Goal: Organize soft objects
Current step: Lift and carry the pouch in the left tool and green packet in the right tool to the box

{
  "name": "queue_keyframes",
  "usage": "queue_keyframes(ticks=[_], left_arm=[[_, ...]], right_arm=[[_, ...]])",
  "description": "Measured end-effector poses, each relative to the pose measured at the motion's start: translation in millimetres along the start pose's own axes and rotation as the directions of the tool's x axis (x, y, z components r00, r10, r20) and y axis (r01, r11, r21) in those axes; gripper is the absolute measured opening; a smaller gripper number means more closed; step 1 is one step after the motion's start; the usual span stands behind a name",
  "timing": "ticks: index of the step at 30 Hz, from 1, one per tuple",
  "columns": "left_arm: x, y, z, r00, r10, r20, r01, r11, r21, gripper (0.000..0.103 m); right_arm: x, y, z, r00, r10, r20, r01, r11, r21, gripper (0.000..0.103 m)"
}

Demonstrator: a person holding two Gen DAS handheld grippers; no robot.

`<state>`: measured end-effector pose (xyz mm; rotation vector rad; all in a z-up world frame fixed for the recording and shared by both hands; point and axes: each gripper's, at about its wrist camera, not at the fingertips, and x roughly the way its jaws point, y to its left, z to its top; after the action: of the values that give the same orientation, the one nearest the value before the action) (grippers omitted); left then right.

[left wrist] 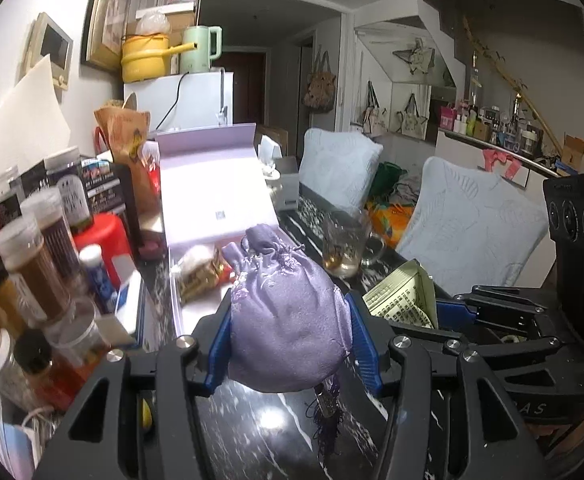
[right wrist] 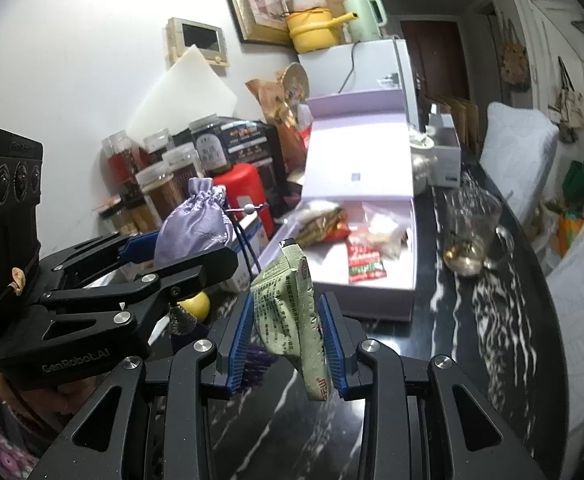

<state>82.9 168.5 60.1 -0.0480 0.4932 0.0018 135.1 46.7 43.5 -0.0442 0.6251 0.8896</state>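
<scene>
My left gripper (left wrist: 289,336) is shut on a lilac satin drawstring pouch (left wrist: 287,320) and holds it above the dark marble counter (left wrist: 251,432); its purple tassel hangs below. The pouch also shows in the right wrist view (right wrist: 195,228), held by the left gripper (right wrist: 179,248). My right gripper (right wrist: 287,340) is shut on a pale green printed sachet (right wrist: 292,312), which also shows in the left wrist view (left wrist: 404,300). An open lilac box (right wrist: 372,292) lies just ahead with several snack packets (right wrist: 364,264) inside it.
Spice jars (left wrist: 31,264) and a red canister (left wrist: 103,240) crowd the counter's left side. A glass cup with tea (left wrist: 342,244) stands to the right of the box. Two pale blue cushions (left wrist: 472,224) sit beyond the counter edge. A white fridge (left wrist: 183,100) stands behind.
</scene>
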Motion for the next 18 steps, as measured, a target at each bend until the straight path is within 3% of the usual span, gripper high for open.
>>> queue_keyframes(ticks=[18], left_arm=[[16.7, 30.6, 60.2, 0.989, 0.030, 0.146, -0.030, 1.000, -0.003, 0.052]], right_arm=[[8.8, -16.6, 69.9, 0.994, -0.035, 0.104, 0.041, 0.998, -0.054, 0.033]])
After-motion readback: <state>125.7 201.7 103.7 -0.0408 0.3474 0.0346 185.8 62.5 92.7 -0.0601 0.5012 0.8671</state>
